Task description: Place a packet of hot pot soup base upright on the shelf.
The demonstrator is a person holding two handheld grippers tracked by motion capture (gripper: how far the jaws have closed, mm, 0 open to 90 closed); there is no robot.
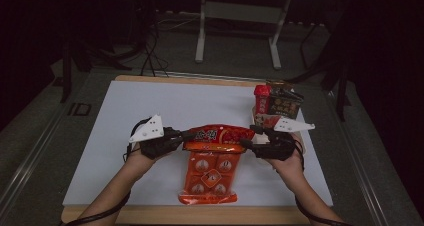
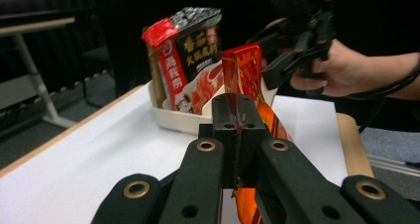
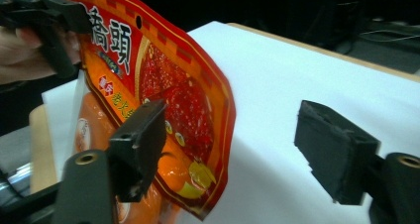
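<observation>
The red snack bag (image 1: 216,151) is hanging over the white table (image 1: 125,136), with its top edge lifted and its bottom end lying flat. The left gripper (image 2: 236,120) is pinching the bag's top corner tight between its two black fingers. The right gripper (image 3: 237,144) is standing with its fingers wide apart, and the bag's other corner is sitting between them, right beside one finger. Past the fingers, a cream tray (image 2: 173,117) is holding more snack packs (image 2: 185,60)

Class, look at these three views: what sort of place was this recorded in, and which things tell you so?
Probably a dim lab or recording room, not a home: a white-topped table set up for the handling, cables on the floor, and a bare metal table frame behind.
</observation>
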